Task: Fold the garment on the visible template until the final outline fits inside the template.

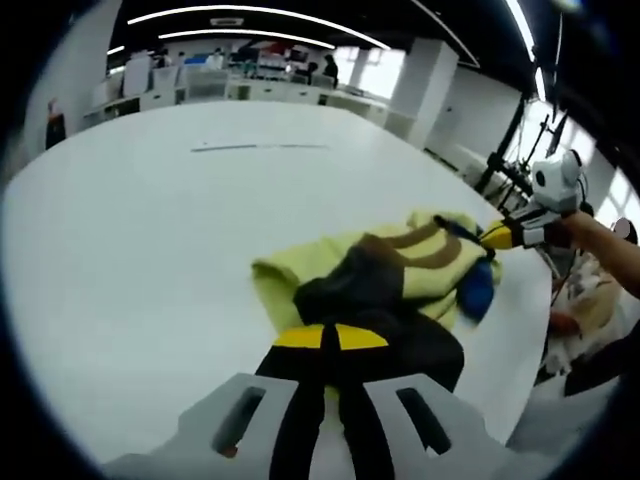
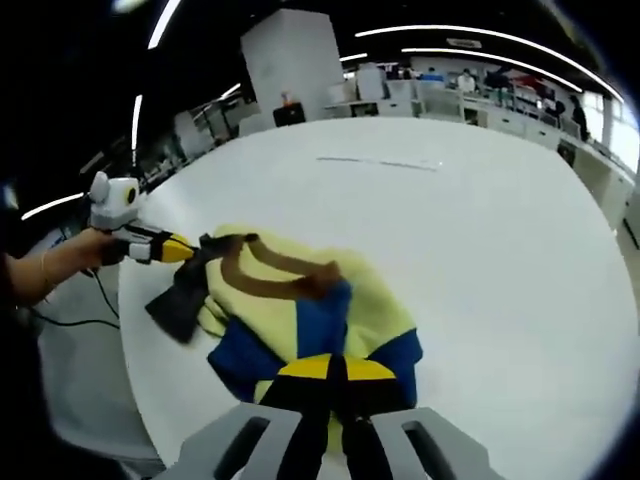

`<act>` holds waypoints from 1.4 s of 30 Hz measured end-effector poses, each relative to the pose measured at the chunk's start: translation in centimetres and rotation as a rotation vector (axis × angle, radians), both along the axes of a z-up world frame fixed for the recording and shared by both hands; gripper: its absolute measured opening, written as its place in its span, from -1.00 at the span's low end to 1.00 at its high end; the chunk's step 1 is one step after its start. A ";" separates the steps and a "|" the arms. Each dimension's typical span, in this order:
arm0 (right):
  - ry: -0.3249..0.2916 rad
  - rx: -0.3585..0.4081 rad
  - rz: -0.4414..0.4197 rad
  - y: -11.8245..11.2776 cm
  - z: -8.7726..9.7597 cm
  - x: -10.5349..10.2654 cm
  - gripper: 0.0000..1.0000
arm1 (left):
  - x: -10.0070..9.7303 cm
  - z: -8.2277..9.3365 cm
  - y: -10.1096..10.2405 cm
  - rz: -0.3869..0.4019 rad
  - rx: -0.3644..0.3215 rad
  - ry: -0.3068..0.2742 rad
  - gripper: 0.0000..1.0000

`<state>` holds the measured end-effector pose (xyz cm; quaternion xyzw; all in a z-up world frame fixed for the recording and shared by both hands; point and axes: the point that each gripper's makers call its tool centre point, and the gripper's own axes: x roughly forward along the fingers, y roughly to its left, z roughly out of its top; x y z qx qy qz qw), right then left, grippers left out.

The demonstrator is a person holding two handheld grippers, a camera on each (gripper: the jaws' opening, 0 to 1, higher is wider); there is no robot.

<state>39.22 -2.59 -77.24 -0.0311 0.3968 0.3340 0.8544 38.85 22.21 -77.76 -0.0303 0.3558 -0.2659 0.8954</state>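
The surface (image 1: 150, 230) was a big white round-edged top, bare apart from the garment (image 1: 400, 270) and a thin dark line (image 1: 258, 147) marked further out. The garment, pale yellow with brown bands plus black and blue patches, sat bunched up near the surface's edge, between the two tools.

The left tool (image 1: 330, 345) had its jaws together, clamped on the garment's black part. In the right gripper view it (image 2: 195, 252) came in from the left with a hand (image 2: 75, 260) behind it. The right tool (image 2: 335, 375) was also clamped, on the blue and yellow edge; in the left gripper view it (image 1: 478, 237) pinched the far side.

The room looked like a big open office: black ceiling with long curved light strips (image 1: 250, 12), white pillars (image 2: 290, 60), rows of desks (image 1: 250, 90) at the back, a few people (image 2: 468, 82) there. Couldn't tell what the stands (image 1: 515, 160) off the edge were.
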 end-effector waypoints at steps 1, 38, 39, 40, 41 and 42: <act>0.002 0.006 -0.002 0.0 0.0 -0.1 -1.00 | 0.0 0.0 0.0 -0.001 0.003 -0.002 -1.00; -0.276 0.046 -0.058 -1.3 12.6 3.6 -1.00 | 4.4 15.0 3.1 0.101 0.006 -0.364 -1.00; -0.283 0.042 -0.064 -1.4 12.9 4.2 -1.00 | 4.8 15.3 3.4 0.109 0.000 -0.368 -1.00; -0.291 0.037 -0.066 -1.5 13.0 4.5 -1.00 | 5.1 15.4 3.5 0.114 -0.011 -0.370 -1.00; -0.298 0.035 -0.076 -1.5 13.3 5.0 -1.00 | 5.3 15.5 3.6 0.125 -0.020 -0.371 -1.00; -0.302 0.034 -0.081 -1.6 13.4 5.3 -1.00 | 5.7 15.7 3.9 0.134 -0.023 -0.371 -1.00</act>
